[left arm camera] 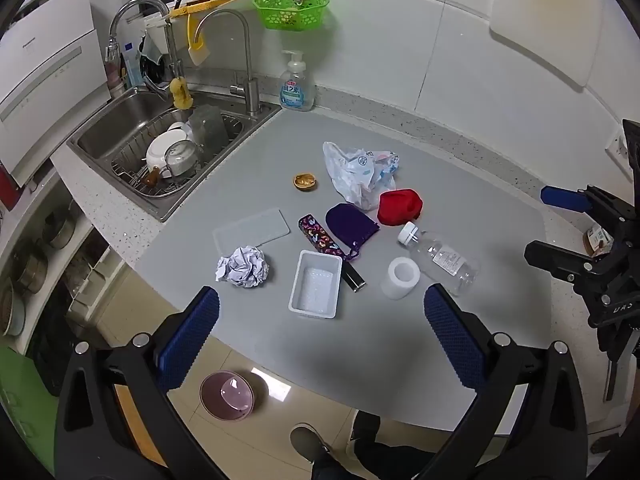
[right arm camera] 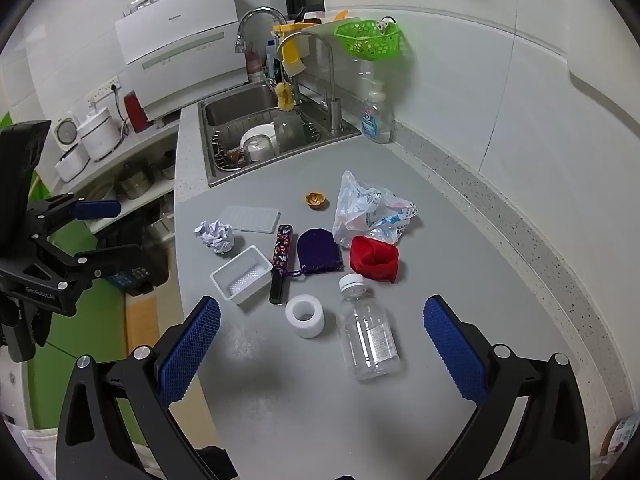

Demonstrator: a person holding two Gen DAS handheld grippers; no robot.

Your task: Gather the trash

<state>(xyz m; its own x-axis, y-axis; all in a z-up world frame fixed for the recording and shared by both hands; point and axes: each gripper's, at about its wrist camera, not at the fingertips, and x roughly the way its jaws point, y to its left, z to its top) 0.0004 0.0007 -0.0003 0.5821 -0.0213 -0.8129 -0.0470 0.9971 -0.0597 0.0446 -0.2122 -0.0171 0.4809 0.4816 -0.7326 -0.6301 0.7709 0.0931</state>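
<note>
Left wrist view: the left gripper (left arm camera: 320, 334) hangs above the near edge of a grey counter (left arm camera: 400, 340), its blue-padded fingers (left arm camera: 190, 336) spread wide and holding nothing. Just ahead of the left finger lies a crumpled ball of white paper (left arm camera: 243, 267); between the two fingers sits a shallow white plastic tray (left arm camera: 316, 289), empty and upright. Ahead of the right finger stand a white tape roll (left arm camera: 400, 278) and, just beyond it, a clear plastic bottle (left arm camera: 440, 257) on its side, white cap on. Farther ahead is a wrinkled, translucent plastic bag (left arm camera: 360, 174) with blue print, with a red cloth (left arm camera: 400, 207) and a purple drawstring pouch (left arm camera: 350, 224) near it. A patterned slim case (left arm camera: 320, 237) touches the tray's far corner. The right gripper (left arm camera: 560, 224) shows at the right edge, fingers apart.

Right wrist view: the right gripper (right arm camera: 320, 334) hovers over the same counter (right arm camera: 320, 400), fingers (right arm camera: 454, 350) released and empty. The bottle (right arm camera: 370, 330) lies between them, cap pointing away, label on its side; the tape roll (right arm camera: 305, 316) stands just left of it. The tray (right arm camera: 242, 274) and paper ball (right arm camera: 216, 236) sit ahead of the left finger, the plastic bag (right arm camera: 370, 210) well ahead, beside the red cloth (right arm camera: 375, 258) and pouch (right arm camera: 319, 250). The left gripper (right arm camera: 100, 236) appears at the left edge, its fingers parted.
</note>
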